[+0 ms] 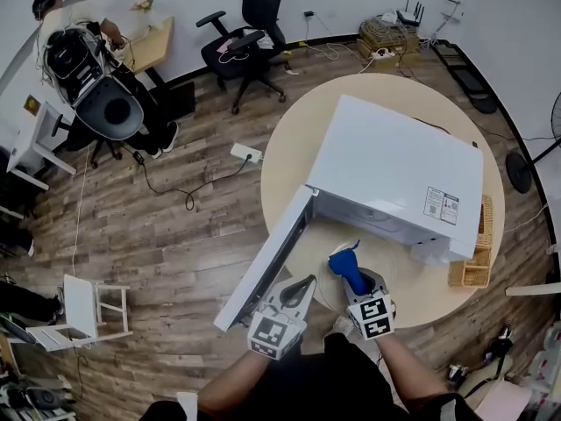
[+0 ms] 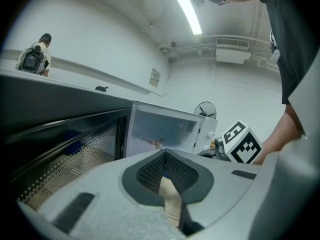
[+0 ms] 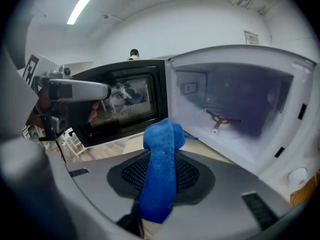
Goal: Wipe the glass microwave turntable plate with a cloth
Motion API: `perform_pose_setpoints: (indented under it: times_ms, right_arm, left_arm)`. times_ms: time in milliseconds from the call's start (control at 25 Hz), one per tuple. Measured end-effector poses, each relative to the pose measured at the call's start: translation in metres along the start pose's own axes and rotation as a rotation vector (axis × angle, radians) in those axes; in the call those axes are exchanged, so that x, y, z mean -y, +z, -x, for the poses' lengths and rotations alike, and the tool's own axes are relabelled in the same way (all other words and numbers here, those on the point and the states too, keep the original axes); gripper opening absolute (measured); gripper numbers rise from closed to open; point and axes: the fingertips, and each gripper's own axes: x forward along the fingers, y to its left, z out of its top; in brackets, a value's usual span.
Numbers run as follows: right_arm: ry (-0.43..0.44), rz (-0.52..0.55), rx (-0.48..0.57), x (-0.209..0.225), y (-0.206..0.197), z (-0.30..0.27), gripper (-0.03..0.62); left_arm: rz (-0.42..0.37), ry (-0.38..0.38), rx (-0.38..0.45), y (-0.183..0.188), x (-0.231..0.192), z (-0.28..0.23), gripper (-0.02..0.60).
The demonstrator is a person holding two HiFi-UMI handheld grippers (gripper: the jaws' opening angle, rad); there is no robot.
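Observation:
A white microwave (image 1: 394,169) stands on the round wooden table (image 1: 289,147) with its door (image 1: 267,261) swung open to the left. My right gripper (image 1: 352,274) is shut on a blue cloth (image 1: 348,266) just in front of the open cavity. In the right gripper view the cloth (image 3: 161,169) drapes over the jaws, and a three-arm turntable support (image 3: 220,119) lies on the cavity floor. I cannot make out a glass plate. My left gripper (image 1: 302,286) is shut on nothing, beside the door's lower edge; its jaws meet at a point (image 2: 165,156).
A wicker basket (image 1: 478,253) sits at the table's right edge, behind the microwave. On the floor are a black office chair (image 1: 250,33), a power strip (image 1: 247,153) and a white stool (image 1: 88,310). A person (image 1: 88,51) sits at the far left.

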Motion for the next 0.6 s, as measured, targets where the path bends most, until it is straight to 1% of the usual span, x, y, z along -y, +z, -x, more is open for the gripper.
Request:
perform_pose_setpoints:
  times_ms: [200, 400, 600]
  right_arm:
    - [0.063, 0.054, -0.055, -0.021, -0.011, -0.023, 0.107]
    - [0.115, 0.144, -0.127, -0.037, -0.024, -0.043, 0.109]
    - [0.127, 0.182, -0.173, -0.042, -0.032, -0.055, 0.112]
  left_arm:
    - [0.002, 0.013, -0.021, -0.009, -0.003, 0.007, 0.006]
    - [0.019, 0.034, -0.034, -0.019, -0.009, 0.011, 0.006]
    - [0.023, 0.050, -0.040, -0.023, -0.014, 0.015, 0.006]
